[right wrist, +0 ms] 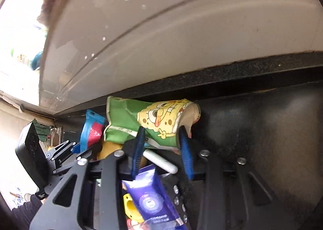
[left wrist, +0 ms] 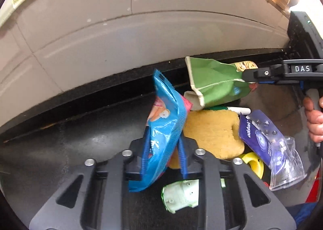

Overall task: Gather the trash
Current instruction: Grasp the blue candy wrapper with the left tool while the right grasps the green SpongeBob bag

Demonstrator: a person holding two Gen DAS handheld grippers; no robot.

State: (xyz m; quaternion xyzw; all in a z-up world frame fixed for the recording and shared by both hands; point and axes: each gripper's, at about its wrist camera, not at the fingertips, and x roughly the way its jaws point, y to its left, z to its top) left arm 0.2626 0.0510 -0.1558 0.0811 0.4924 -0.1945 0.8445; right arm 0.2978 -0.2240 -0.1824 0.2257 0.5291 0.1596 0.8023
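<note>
A crumpled blue snack wrapper (left wrist: 165,120) stands up between the blue pads of my left gripper (left wrist: 163,155), which is shut on its lower part. My right gripper (right wrist: 161,141) is shut on a crushed green cartoon-print carton (right wrist: 141,120), one pad on each side of its yellow end. In the left wrist view the right gripper (left wrist: 247,77) comes in from the right with the green carton (left wrist: 214,84) held above the pile. The right wrist view shows the left gripper (right wrist: 75,148) at the left, under the blue wrapper (right wrist: 90,129).
On the black surface (left wrist: 80,139) lie a yellow sponge (left wrist: 212,133), a purple packet (left wrist: 260,135), a white tube (left wrist: 238,110), a yellow ring (left wrist: 253,164) and a pale green crumpled piece (left wrist: 181,193). A white panel (left wrist: 141,38) rises behind. A hand (left wrist: 315,120) grips the right handle.
</note>
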